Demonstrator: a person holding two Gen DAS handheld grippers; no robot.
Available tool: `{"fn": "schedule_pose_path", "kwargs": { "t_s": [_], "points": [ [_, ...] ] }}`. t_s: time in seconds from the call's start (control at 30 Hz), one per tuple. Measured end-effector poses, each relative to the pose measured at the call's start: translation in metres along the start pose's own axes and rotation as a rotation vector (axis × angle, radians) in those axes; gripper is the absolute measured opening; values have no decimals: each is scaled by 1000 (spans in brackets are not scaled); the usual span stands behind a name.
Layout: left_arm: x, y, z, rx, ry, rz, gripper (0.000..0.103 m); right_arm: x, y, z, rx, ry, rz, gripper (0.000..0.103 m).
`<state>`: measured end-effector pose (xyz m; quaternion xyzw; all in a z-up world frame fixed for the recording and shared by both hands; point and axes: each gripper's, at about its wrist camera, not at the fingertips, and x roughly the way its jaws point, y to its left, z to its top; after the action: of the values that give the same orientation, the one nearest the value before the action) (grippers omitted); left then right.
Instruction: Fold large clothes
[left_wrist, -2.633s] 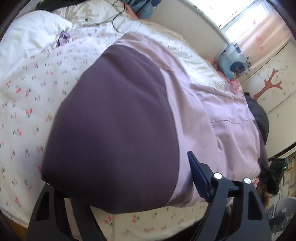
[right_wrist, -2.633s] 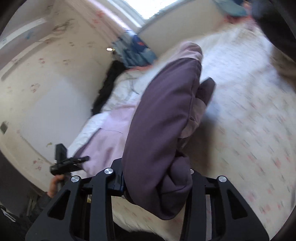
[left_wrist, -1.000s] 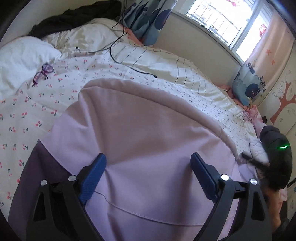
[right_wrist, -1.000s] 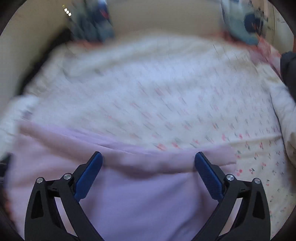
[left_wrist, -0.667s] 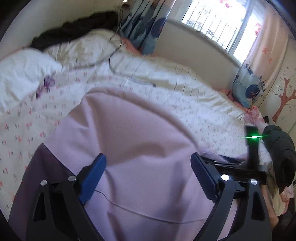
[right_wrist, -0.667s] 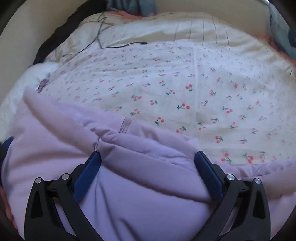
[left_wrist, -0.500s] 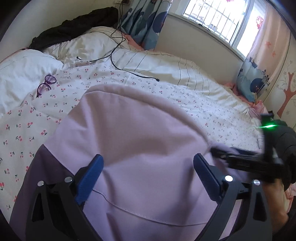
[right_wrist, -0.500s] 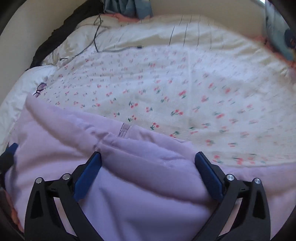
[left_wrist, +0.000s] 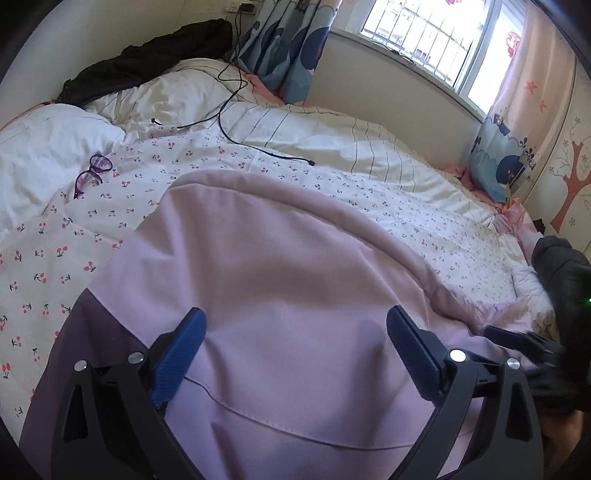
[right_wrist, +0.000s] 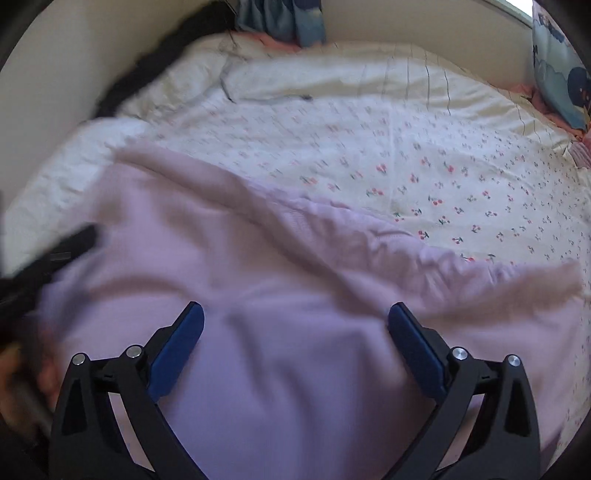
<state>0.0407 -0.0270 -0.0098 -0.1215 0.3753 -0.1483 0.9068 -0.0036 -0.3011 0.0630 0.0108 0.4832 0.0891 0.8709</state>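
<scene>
A large lilac garment (left_wrist: 288, 306) with a dark purple panel (left_wrist: 62, 354) at its left lies spread on the bed; it also fills the lower half of the right wrist view (right_wrist: 280, 314). My left gripper (left_wrist: 295, 332) is open and empty just above the lilac cloth. My right gripper (right_wrist: 295, 325) is open and empty above the same cloth, further right. The right gripper also shows at the right edge of the left wrist view (left_wrist: 524, 343). The right wrist view is blurred.
The bed has a cherry-print sheet (left_wrist: 55, 258) and a striped white duvet (left_wrist: 332, 140). Purple glasses (left_wrist: 90, 173) and a black cable (left_wrist: 236, 122) lie on it. A dark garment (left_wrist: 147, 62) lies at the headboard, a black one (left_wrist: 565, 273) at right. A cushion (left_wrist: 502, 162) stands below the window.
Both grippers let go of the garment about two seconds ago and it now lies flat. The right gripper has shifted over the cloth; the left is nearly still.
</scene>
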Motion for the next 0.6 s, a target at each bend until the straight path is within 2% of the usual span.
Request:
{"fn": "schedule_pose_path", "kwargs": {
  "t_s": [0.1,0.17,0.2,0.23,0.37,0.43,0.47,0.6],
  "points": [
    [0,0,0,1,-2,1,94,-26,4,-23,-31,-33,-30,97],
    [-1,0,0,-3,0,-10,94,-10,-2,-43,-24,23,-33,97],
    [-3,-1,0,-4,-4,-16,94,-2,-9,-53,2,11,7,97],
    [-6,-2,0,4,-19,-14,94,-2,-14,-57,20,-24,32,97],
    [-6,-5,-2,26,-20,-1,94,-8,-9,-49,39,-4,9,97],
    [-6,-5,-2,22,-18,-3,94,-19,-4,-51,66,-6,47,97],
    [-6,-5,-1,20,-18,-3,94,-29,2,-55,56,-24,74,97],
    [-7,-8,-1,32,-18,-4,94,-24,15,-78,-13,-39,35,97]
  ]
}}
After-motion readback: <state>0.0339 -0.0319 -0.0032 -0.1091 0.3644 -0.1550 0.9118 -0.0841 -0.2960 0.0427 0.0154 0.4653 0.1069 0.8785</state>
